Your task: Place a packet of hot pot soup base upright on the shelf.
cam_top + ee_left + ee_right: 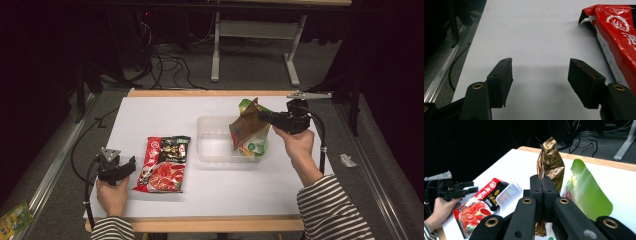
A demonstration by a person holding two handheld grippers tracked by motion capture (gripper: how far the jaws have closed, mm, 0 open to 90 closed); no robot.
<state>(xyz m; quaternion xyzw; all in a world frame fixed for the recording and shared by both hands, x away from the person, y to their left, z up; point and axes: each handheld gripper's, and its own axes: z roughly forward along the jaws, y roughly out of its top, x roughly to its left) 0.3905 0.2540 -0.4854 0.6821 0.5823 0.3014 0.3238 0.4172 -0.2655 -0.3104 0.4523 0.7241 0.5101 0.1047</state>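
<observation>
gold-brown pouch pinched by right gripper over clear tub centre-right, left gripper jaws spread at lower left beside red packet.

The high view is fixed above the person's edge of the white table, faces forward and down, and takes in the whole tabletop plus the floor beyond. The left gripper view sits low over the table, close behind its own jaws, facing along the bare surface with the red packet at its edge. The right gripper view rides higher, looking across the table at close range; all three views share the red packet.
</observation>
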